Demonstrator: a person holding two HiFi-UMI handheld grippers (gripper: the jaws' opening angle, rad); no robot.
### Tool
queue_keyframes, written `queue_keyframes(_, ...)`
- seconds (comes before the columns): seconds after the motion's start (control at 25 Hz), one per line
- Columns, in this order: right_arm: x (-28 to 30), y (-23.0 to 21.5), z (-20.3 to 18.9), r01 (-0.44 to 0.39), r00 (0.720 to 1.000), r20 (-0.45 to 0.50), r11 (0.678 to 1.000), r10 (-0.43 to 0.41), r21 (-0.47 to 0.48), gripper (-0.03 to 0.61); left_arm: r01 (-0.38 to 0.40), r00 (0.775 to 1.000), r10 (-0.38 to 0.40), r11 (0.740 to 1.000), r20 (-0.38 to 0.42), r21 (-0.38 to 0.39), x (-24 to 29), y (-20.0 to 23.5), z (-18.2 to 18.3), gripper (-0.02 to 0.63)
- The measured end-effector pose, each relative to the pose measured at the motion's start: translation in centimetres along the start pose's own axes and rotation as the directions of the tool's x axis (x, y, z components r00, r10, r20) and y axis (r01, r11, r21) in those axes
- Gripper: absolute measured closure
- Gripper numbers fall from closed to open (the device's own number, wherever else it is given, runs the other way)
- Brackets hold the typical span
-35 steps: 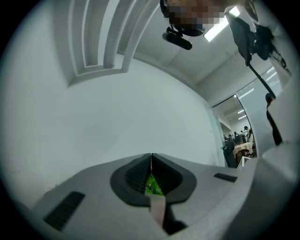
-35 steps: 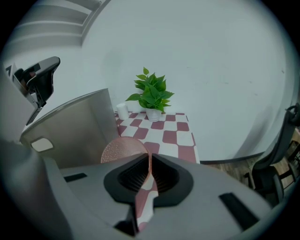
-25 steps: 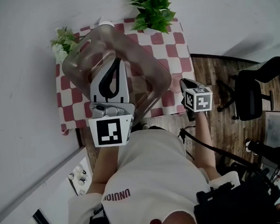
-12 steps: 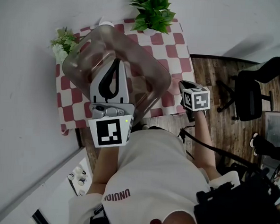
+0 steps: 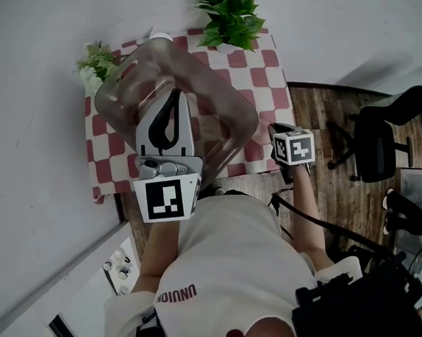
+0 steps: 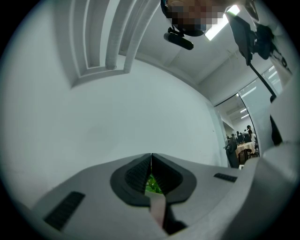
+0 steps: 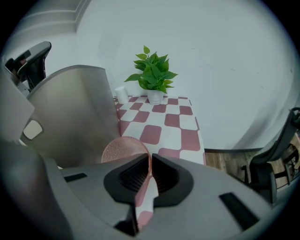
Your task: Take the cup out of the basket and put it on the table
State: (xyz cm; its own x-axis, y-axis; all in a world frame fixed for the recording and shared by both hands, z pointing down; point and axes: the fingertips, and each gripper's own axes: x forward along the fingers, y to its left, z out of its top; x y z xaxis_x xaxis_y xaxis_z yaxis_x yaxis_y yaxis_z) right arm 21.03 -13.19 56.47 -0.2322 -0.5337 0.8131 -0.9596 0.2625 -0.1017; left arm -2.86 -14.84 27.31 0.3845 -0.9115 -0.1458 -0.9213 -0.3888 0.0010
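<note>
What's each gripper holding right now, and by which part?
Right gripper pinches the pink cup by its rim; left gripper clamps the basket by its rim.

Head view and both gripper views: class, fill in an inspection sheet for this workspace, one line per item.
Surface: table under a red-and-white checked cloth.
Job's things: translucent basket raised and tilted; pink cup outside it.
Clutter: green plant, white flowers, small white pot at the far edge.
Grippers: left gripper shut, apparently on the basket's rim; right gripper shut on the cup's rim.
Cables: black cord along the right forearm.
Surroundings: white wall, wooden floor, office chair.
</note>
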Motion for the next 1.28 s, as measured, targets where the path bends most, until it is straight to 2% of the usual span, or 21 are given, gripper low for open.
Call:
queue_keyframes(0.52, 0.5, 0.0, -0.4, 0.010, 0.998, -0.056, 1.000, -0.010, -0.007, 0.542, -0.006, 1.000, 0.006, 1.000, 0.002, 0.000, 0.1, 0.4, 0.1, 0.598)
queue_keyframes(0.68, 0.7, 0.1, -0.4, 0.010, 0.998, -0.068, 1.000, -0.011, -0.010, 0.541, 0.012, 1.000, -0.013, 0.998, 0.020, 0.055, 0.2, 0.5, 0.2, 0.598)
queue_keyframes(0.8, 0.7, 0.1, -0.5, 0.008, 0.997, -0.071, 1.000, -0.008, -0.003, 0.541, 0.007, 1.000, -0.007, 0.999, 0.011, 0.032, 0.2, 0.5, 0.1, 0.598)
queue_keyframes(0.96, 1.2, -0.2, -0.3, 0.005, 0.997, -0.080, 1.000, -0.004, 0.006, 0.541, 0.014, 1.000, -0.016, 0.998, 0.023, 0.058, 0.8, 0.6, -0.1, 0.598)
queue_keyframes(1.12, 1.1, -0.2, -0.4, 0.003, 0.996, -0.084, 1.000, -0.002, 0.007, 0.541, 0.002, 1.000, -0.002, 1.000, -0.009, -0.007, 0.9, 0.4, -0.3, 0.598)
queue_keyframes(1.28, 1.2, -0.4, -0.1, 0.002, 0.996, -0.084, 1.000, -0.001, 0.010, 0.541, 0.004, 1.000, -0.004, 1.000, -0.015, -0.008, 1.5, 0.5, -0.5, 0.597)
